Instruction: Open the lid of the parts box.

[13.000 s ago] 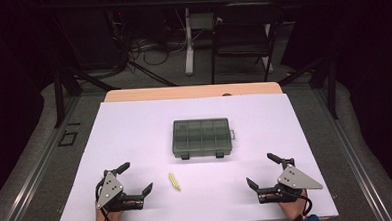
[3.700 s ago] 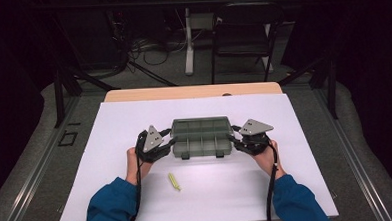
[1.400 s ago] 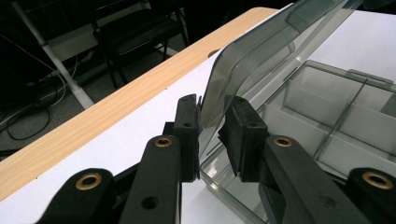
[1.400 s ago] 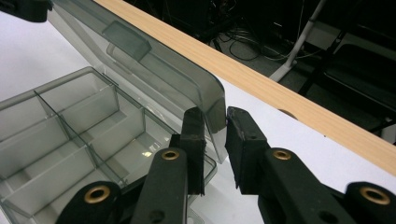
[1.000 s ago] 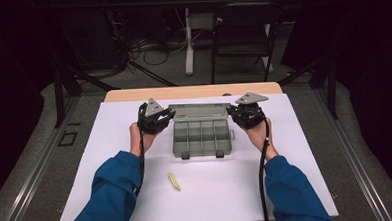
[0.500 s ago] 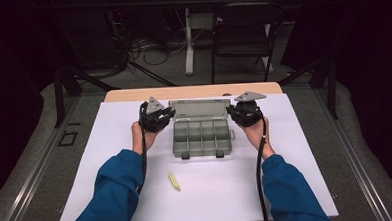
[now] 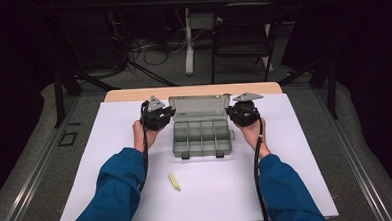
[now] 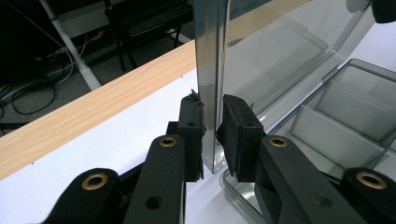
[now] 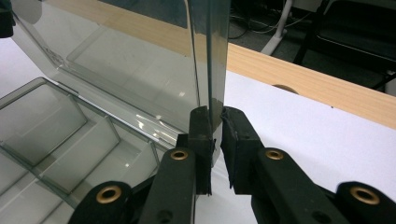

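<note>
Two grippers stand at the ends of a raised lid, one at each side edge. The left gripper (image 8: 212,137) has its two black jaws closed on the left edge of the clear lid (image 8: 280,42), a pad (image 8: 191,126) pressed to each face of the thin smoky plastic. The right gripper (image 9: 215,144) is clamped in the same way on the right edge of the lid, its pads meeting the sheet low down near the hinge side. In the high view the left gripper (image 7: 157,117) and the right gripper (image 7: 243,113) sit just beside the far corners of the box, each carrying a grey three-cornered plate on top.

The lid stands about upright from the far edge of the compartment box (image 7: 201,139), a grey translucent organiser that lies open on the white table top (image 7: 287,176), towards its far middle. Its tray shows rows of divided compartments, and two latches hang at its near edge.

Blue sleeves (image 7: 117,194) reach in from the near side, with a black cable trailing along each forearm. A small pale yellow-green object (image 7: 174,181) lies on the table well apart from the box, nearer the person; what it is cannot be told. A strip of bare wood (image 7: 133,94) runs along the far edge of the table.
</note>
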`<state>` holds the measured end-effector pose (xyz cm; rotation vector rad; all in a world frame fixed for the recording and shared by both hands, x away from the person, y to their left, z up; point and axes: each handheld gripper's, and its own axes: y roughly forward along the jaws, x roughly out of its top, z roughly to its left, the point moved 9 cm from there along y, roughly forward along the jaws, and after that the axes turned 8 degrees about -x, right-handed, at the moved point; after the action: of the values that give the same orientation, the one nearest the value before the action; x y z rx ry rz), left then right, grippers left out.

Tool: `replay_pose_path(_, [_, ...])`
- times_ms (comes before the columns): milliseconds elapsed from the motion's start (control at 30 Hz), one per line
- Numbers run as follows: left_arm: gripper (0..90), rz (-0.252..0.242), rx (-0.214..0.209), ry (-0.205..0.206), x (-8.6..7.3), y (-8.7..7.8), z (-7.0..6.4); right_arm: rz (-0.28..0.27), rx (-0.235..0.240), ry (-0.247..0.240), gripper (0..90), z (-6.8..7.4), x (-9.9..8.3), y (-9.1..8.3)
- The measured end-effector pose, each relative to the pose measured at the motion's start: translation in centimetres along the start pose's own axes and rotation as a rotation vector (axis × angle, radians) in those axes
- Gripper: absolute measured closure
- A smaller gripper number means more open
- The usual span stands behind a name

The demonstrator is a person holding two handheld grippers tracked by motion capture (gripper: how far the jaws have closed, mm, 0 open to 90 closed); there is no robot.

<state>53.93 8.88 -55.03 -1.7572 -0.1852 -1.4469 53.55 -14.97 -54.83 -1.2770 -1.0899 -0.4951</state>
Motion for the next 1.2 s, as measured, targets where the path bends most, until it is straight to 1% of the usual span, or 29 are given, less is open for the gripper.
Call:
replay_pose_path(167, [78.5,0.016,0.003,-0.011,-0.3,0.4,0.2,0.015,-0.008,-0.006,82.5,-0.1,-0.3,0.5])
replay_pose_path(267, [78.5,0.031,0.008,-0.009,-0.5,0.7,0.2,0.023,-0.014,0.002,82.8,-0.1,-0.5,0.8])
replay_pose_path(567, [79.6,0.077,0.018,-0.029,-1.7,1.6,0.4,0.036,-0.026,0.015,82.9,-0.1,-0.8,1.4])
replay_pose_path(600, [80.6,0.079,0.019,-0.029,-1.8,1.7,0.5,0.037,-0.027,0.016,82.9,-0.1,-0.9,1.5])
replay_pose_path(933, [80.4,0.096,0.031,-0.02,-2.1,2.1,0.6,0.056,-0.037,0.023,83.1,-0.2,-1.4,2.1])
replay_pose_path(1200, [80.3,0.117,0.037,-0.034,-2.7,2.5,0.6,0.069,-0.041,0.024,82.9,-0.2,-1.7,2.5])
